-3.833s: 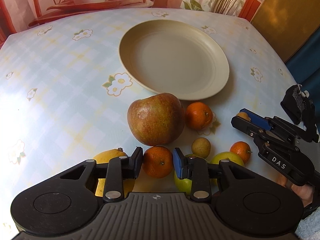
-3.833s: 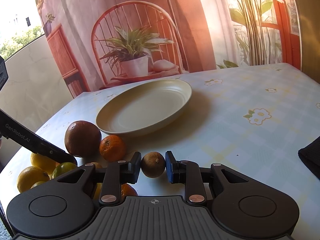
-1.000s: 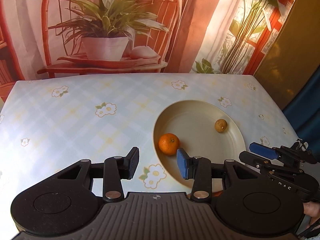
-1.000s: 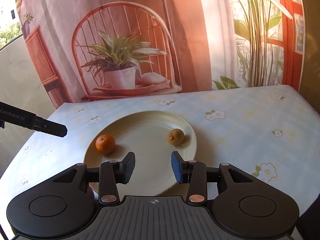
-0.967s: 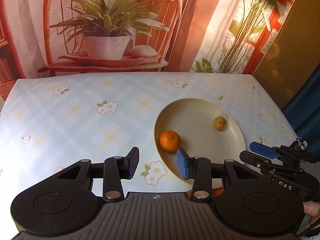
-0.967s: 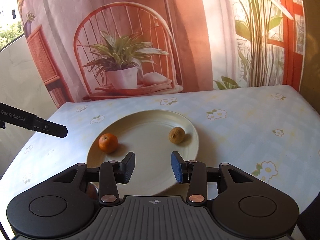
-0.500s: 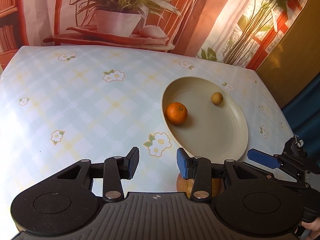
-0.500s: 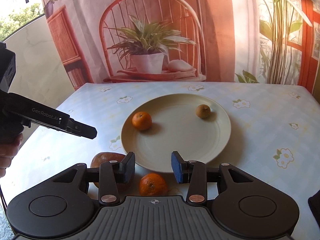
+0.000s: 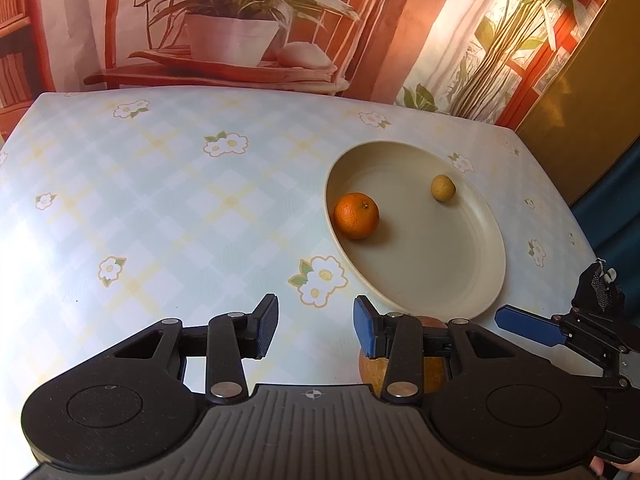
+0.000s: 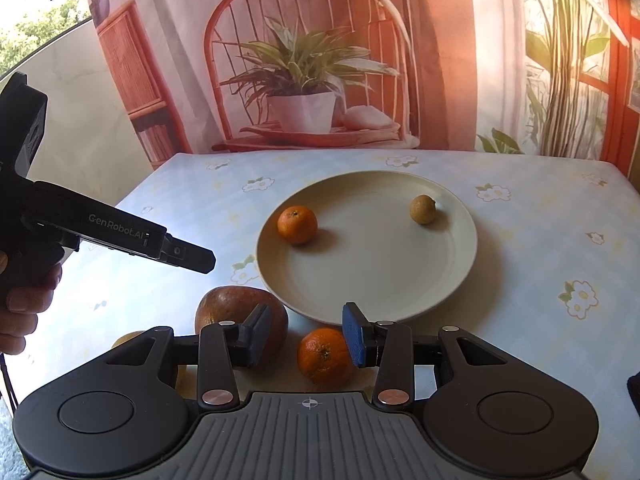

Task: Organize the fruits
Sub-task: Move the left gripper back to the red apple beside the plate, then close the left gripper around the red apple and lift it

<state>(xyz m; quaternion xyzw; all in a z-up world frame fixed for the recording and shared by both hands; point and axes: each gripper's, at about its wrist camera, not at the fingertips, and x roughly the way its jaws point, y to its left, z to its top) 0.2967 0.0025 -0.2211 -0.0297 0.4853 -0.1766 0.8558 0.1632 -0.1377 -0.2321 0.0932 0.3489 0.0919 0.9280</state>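
Currently, a cream plate (image 10: 448,276) sits on the flowered tablecloth (image 9: 160,200) and holds two fruits well apart: a mandarin (image 10: 297,224) near its left rim and a small tan fruit (image 10: 422,209) toward the far right. Off the plate, at its near edge, lie a large russet apple (image 10: 228,308) and a second mandarin (image 10: 322,356), just beside each other. The right gripper (image 10: 306,338) hangs above these two, jaws parted, gripping nothing; the second mandarin shows just inside its blue pad. The left gripper (image 9: 316,326) hovers over bare cloth, jaws likewise parted and empty, the apple partly hidden beneath its right finger.
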